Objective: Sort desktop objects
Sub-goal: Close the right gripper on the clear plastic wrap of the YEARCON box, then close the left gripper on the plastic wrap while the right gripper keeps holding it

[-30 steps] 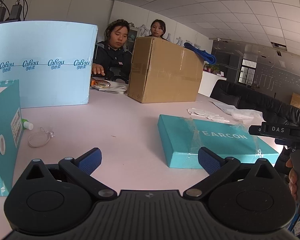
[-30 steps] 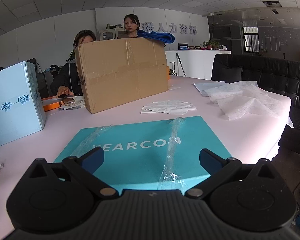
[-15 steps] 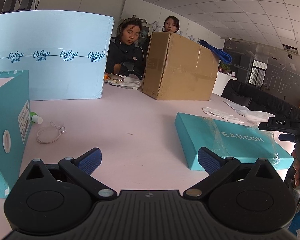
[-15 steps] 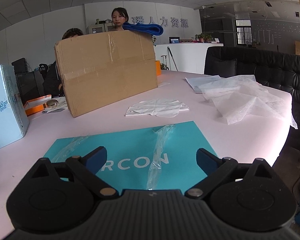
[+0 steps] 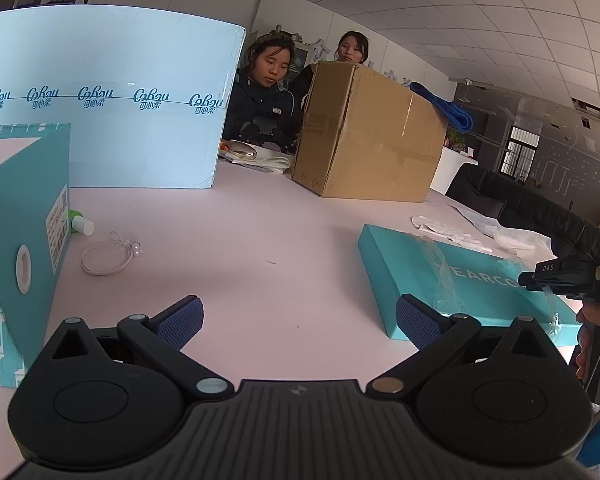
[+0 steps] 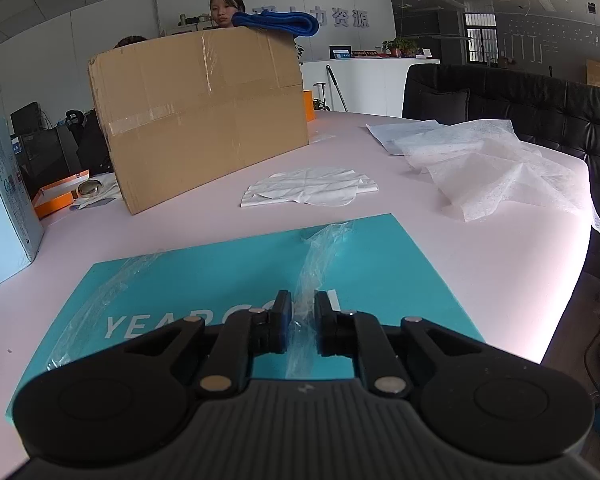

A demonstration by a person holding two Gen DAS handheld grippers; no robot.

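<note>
A flat teal box [image 6: 236, 280] marked YEARCON lies on the pale pink table; it also shows in the left wrist view [image 5: 440, 276]. A strip of clear plastic film [image 6: 320, 256] lies across its lid. My right gripper [image 6: 301, 324] has its fingers nearly closed around the near end of that strip, low over the lid; it appears at the right edge of the left wrist view [image 5: 556, 278]. My left gripper [image 5: 298, 320] is open and empty above bare table, left of the teal box.
A brown carton [image 6: 200, 116] stands behind, with a blue strap [image 6: 276, 24] on top. A light blue box [image 5: 100, 104], an upright teal box [image 5: 20, 240], a white cord loop [image 5: 104, 256], a small bottle [image 5: 80, 226] and white sheets [image 6: 480, 164] are around. Two people sit behind.
My right gripper has closed from wide open onto the plastic strip and moved forward over the teal box. My left gripper has stayed open and shifted its view slightly left.
</note>
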